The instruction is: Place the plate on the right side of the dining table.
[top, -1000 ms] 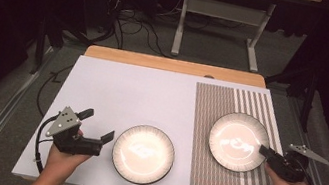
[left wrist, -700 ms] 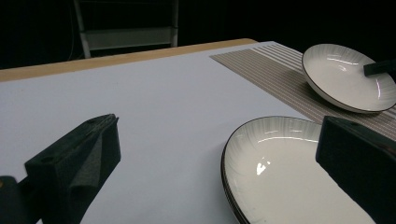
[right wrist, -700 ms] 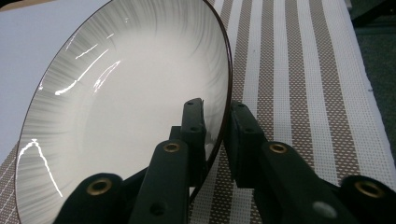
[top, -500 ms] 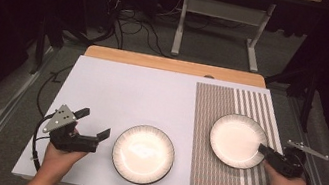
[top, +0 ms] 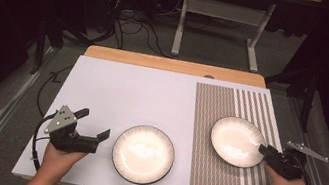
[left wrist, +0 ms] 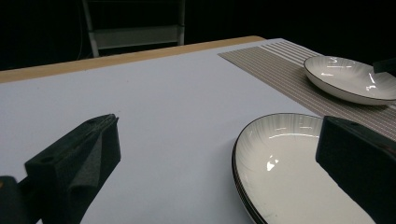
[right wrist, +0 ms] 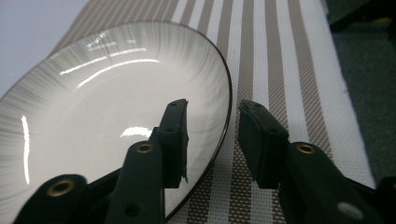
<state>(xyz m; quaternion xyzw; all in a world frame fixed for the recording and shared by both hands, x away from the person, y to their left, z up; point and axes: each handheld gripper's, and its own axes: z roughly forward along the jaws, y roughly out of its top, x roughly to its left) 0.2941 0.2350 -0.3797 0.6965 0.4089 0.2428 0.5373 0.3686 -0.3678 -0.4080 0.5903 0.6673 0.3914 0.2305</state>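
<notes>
Unlabelled plate (right wrist: 107, 107) astride right hand-held gripper (right wrist: 212, 140) jaws

The left gripper (left wrist: 219, 154) has its two black jaws wide apart. A plate (left wrist: 285, 172) sits near, at the right jaw. Another plate (left wrist: 350, 79) lies far right on a striped mat (left wrist: 275, 65).
</notes>
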